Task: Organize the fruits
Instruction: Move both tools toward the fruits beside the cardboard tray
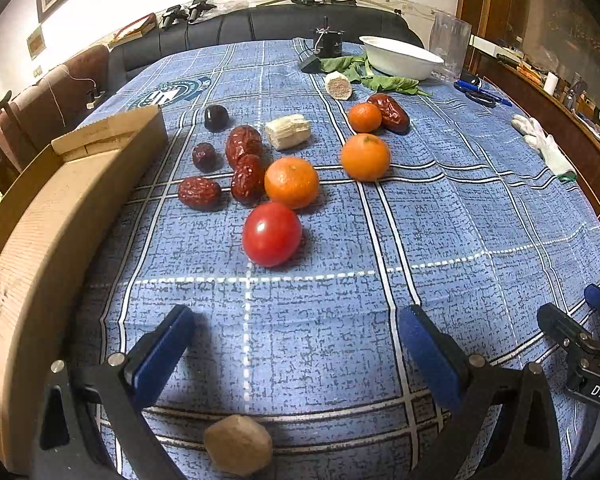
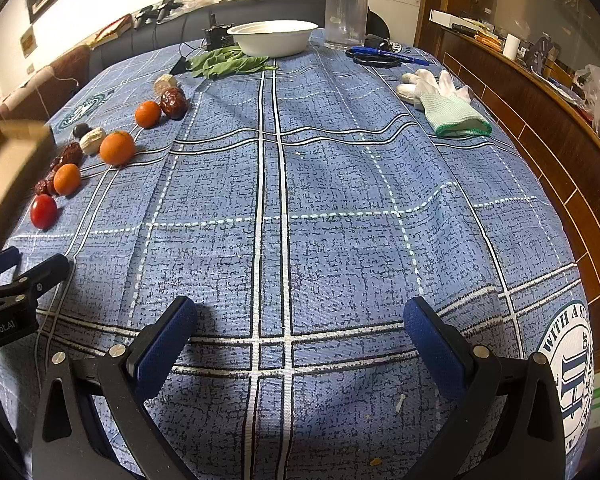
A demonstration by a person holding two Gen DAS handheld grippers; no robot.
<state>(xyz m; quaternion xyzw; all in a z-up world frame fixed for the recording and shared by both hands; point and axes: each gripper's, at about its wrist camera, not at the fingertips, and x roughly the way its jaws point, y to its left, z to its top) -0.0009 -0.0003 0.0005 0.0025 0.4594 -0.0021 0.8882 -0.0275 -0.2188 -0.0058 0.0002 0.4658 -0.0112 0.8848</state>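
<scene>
On the blue checked tablecloth (image 1: pixel 460 240), both grippers hover low over the near edge of the table with nothing between their fingers. From its own camera, the left gripper (image 1: pixel 296 340) has its blue-padded fingers spread wide, and a small tan lump (image 1: pixel 238 444) lies on the cloth just below and between them, touching neither. Ahead of it sits a red tomato (image 1: pixel 272 234), and just behind that a tangerine (image 1: pixel 291 182) rests against a cluster of wrinkled red dates (image 1: pixel 247 178). A second, larger tangerine (image 1: pixel 365 157) lies apart to the right, and a third, smaller one (image 1: pixel 364 117) sits farther back, touching another date (image 1: pixel 389 112). A white chunk of vegetable (image 1: pixel 288 131) and a small dark round fruit (image 1: pixel 216 117) lie behind the date cluster. A cardboard box (image 1: pixel 60 216) runs along the left edge of the table, beside the fruit. The right gripper (image 2: pixel 300 332) is likewise opened wide over bare cloth, well apart from the fruit, which appears far off to its left, the tomato (image 2: pixel 43 211) nearest. At the far end of the table stand a white bowl (image 2: pixel 274 38), some green leaves (image 2: pixel 228 62) in front of it, and a clear plastic jug (image 2: pixel 346 14). A white glove (image 2: pixel 444 100) lies toward the right edge.
</scene>
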